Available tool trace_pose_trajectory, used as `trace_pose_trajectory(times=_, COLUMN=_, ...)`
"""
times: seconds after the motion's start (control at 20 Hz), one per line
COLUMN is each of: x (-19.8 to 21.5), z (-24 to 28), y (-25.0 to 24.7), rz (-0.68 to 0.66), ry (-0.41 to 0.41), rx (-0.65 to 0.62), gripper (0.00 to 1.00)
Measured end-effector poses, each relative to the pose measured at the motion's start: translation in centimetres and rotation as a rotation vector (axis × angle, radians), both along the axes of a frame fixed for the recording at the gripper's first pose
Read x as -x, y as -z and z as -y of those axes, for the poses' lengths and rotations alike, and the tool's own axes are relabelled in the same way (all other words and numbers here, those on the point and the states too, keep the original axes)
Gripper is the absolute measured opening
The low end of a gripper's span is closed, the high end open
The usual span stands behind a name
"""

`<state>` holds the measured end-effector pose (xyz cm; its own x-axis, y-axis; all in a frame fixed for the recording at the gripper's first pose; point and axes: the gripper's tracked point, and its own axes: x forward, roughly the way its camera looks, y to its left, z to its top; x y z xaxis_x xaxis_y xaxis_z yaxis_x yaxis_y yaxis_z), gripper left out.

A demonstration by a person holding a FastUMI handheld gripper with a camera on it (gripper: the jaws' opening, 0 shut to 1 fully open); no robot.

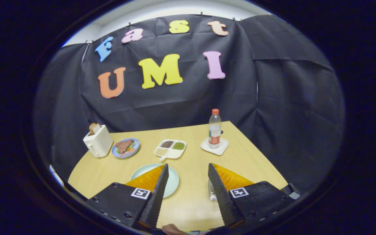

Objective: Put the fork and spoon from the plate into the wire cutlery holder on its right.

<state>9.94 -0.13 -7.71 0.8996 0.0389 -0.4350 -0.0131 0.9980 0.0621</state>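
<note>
Tongs (188,176) in the foreground, their two black ribbed fingers (157,199) spread wide apart with nothing between them but bare bench (191,202). Behind the left finger, at about 10 o'clock from the gap, lies a pale green plate (174,179), largely hidden; whether the fork and spoon lie on it cannot be told. Just behind the right finger, at about 2 o'clock, a sliver of a clear or wire object (211,192) shows; it is too hidden to identify as the cutlery holder. Beyond the fingers at 12 o'clock sits a white divided dish (170,149) holding dark, green and pale contents. At 1 o'clock a plastic bottle (214,129) with a red cap stands upright on a white coaster (214,147). At 11 o'clock a blue plate of food (126,147) lies beside a white toaster (98,141) with bread in its slot.
</note>
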Motion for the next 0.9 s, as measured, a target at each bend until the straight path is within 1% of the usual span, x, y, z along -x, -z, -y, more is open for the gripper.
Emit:
trace_pose_trajectory(times=0.3, x=2.3, z=-5.9, y=-2.7, rz=0.159, ry=-0.05, rx=0.017, gripper=0.85)
trace_pose_trajectory(times=0.45, x=3.5, z=-7.5, y=-4.1, rz=0.229, ry=-0.044, rx=0.066, gripper=0.94)
trace_pose_trajectory(times=0.55, x=4.4, z=-9.1, y=-4.6, rz=0.26, ry=-0.061, rx=0.061, gripper=0.95)
trace_pose_trajectory(times=0.65, x=5.3, z=-9.5, y=-4.9, rz=0.286, ry=-0.057, rx=0.054, gripper=0.95)
trace_pose_trajectory(times=0.8, x=6.5, z=-8.6, y=-5.8, rz=0.346, ry=-0.011, rx=0.09, gripper=0.95)
trace_pose_trajectory(times=0.9, x=7.5, z=-8.8, y=-6.2, rz=0.385, ry=-0.008, rx=0.101, gripper=0.95)
